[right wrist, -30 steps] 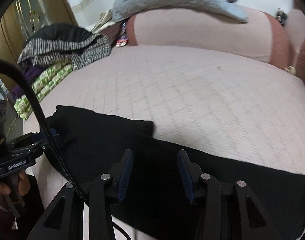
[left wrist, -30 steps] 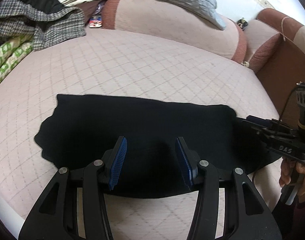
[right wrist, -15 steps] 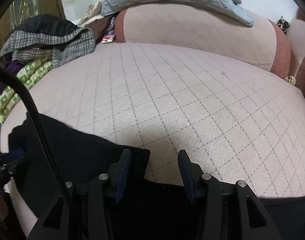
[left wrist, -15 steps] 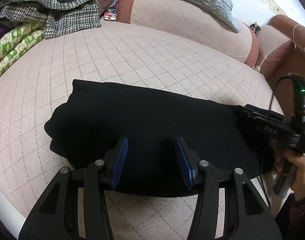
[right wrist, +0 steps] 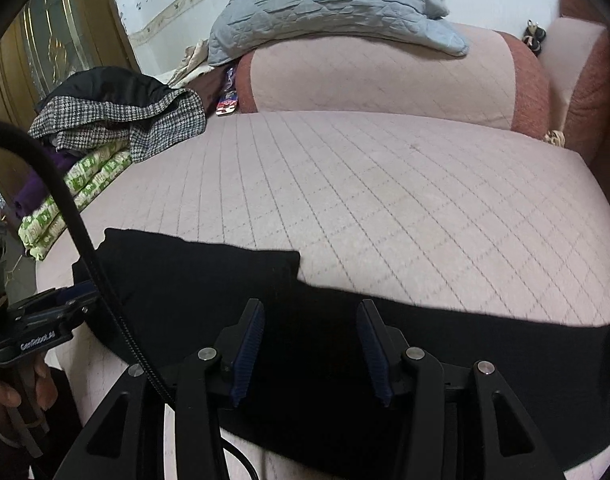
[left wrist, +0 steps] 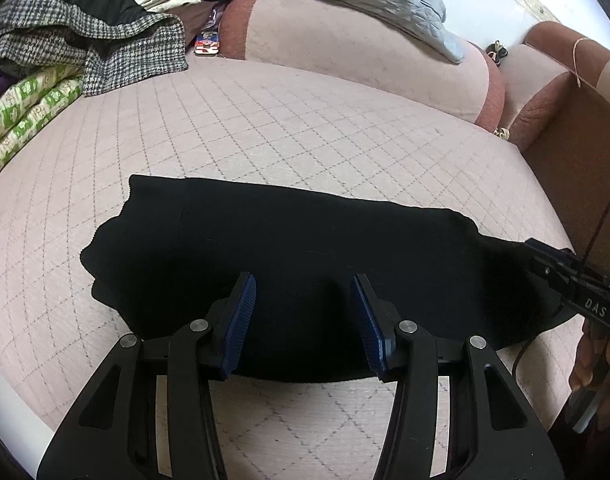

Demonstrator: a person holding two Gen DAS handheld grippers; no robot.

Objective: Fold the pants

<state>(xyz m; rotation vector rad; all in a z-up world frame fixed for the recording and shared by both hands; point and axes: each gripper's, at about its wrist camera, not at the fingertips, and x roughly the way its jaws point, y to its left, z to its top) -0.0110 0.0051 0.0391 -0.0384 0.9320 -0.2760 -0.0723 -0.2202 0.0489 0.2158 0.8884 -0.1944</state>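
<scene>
The soft black fabric pants (left wrist: 289,264) lay half-folded across the lower middle on the pink quilted bed (left wrist: 305,128). Left gripper (left wrist: 303,320) and right gripper (right wrist: 309,354) hovered half-open, holding nothing. Looked limp and light, so I'd pinch the edges.

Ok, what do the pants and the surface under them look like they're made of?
The black pants: soft matte cloth, possibly knit or fleece; they drape limply with no sheen, the weave too dark to make out. The pink cover: quilted fabric, shown by its stitched diamond grid and slightly padded look.
</scene>
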